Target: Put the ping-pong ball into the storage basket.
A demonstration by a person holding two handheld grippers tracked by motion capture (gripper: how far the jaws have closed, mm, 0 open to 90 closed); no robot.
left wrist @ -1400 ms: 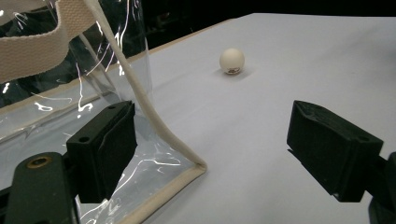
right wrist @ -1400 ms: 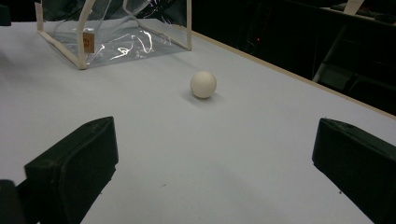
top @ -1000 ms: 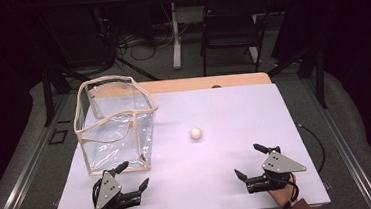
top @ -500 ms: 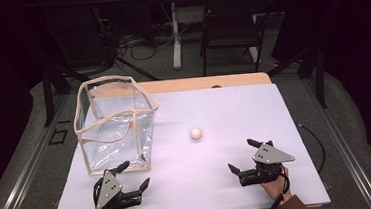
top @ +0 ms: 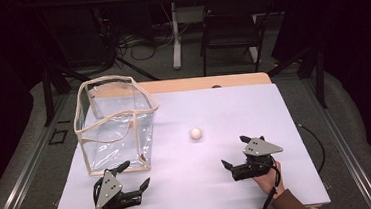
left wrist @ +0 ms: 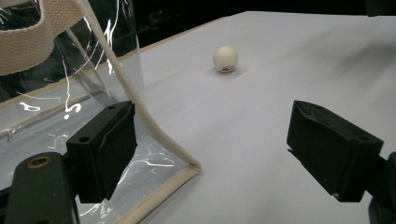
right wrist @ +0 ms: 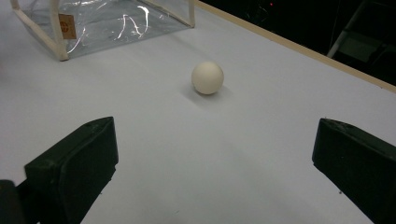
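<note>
A small white ball [top: 196, 133] lies near the middle of the white table [top: 234, 105], apart from everything else. To its left stands a clear plastic bag with beige trim [top: 114, 122], open at the top. My left gripper [top: 135, 174] rests open near the front edge, just in front of the bag's near corner. In the left gripper view that gripper [left wrist: 217, 149] has the bag's corner trim [left wrist: 159, 135] beside its left jaw and the ball [left wrist: 225, 59] farther off. My right gripper [top: 234, 152] is open, front right of the ball. The right gripper view has the ball [right wrist: 207, 78] ahead between the spread jaws of that gripper [right wrist: 215, 163], with nothing held.
A wooden strip [top: 207, 82] runs along the table's far edge. Beyond it are a black chair [top: 230, 25], a desk leg and cables on the floor. The bag [right wrist: 102, 18] stands far left of the ball in the right gripper view.
My right gripper has moved left and a little forward, closer to the ball. The left gripper, the ball and the bag have stayed where they were.
</note>
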